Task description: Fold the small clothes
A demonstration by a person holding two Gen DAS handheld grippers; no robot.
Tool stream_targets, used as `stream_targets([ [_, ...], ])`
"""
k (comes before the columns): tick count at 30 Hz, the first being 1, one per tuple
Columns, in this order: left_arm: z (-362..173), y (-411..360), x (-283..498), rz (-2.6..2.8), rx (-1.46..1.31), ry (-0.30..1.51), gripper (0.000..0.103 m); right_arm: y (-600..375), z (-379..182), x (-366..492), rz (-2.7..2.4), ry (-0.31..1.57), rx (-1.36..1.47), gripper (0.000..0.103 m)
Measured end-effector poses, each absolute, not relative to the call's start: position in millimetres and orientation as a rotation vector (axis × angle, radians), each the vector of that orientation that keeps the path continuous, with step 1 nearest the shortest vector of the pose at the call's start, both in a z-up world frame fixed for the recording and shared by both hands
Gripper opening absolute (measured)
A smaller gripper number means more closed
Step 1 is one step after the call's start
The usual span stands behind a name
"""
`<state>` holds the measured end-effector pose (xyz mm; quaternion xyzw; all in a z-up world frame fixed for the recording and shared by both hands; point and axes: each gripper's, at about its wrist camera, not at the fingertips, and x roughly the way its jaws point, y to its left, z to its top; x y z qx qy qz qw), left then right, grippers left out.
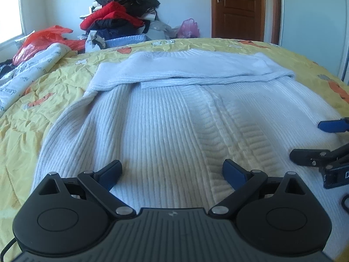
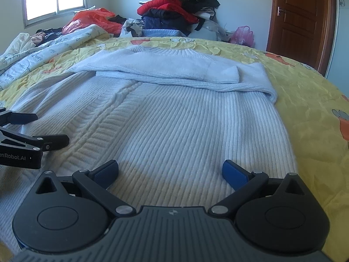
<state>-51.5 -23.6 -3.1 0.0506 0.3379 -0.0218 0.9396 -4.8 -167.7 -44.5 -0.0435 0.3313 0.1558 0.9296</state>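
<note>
A white ribbed knit sweater lies flat on the yellow bedspread, hem toward me, with both sleeves folded across its upper part. My left gripper is open and empty just above the hem's left half. My right gripper is open and empty above the hem's right half of the sweater. Each gripper shows at the edge of the other's view: the right one, the left one.
The yellow bedspread spreads out around the sweater. A pile of red and dark clothes and orange bags sit beyond the bed's far edge. A patterned white quilt lies at the left. A brown door stands at the far right.
</note>
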Motion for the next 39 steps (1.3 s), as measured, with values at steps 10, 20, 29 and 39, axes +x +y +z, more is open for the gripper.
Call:
stream_targets([
  [10, -2.3, -10.3, -84.6, -0.044, 0.047, 0.693, 0.100, -178.1, -44.0, -39.7, 0.349, 0.664, -0.112, 0.102],
  [20, 11.7, 33.3, -103.3, 0.011, -0.020, 0.665, 0.100, -231.8, -21.3, -60.1, 0.300, 0.672, 0.043, 0.102],
  [29, 10.7, 68.5, -99.6, 0.021, -0.162, 0.711, 0.099, -304.4, -39.9, -49.5, 0.320, 0.761, 0.438, 0.102],
  [39, 12.7, 84.8, -106.1, -0.225, -0.398, 0.724, 0.099, -330.7, -62.4, -48.0, 0.499, 0.831, 0.815, 0.078],
])
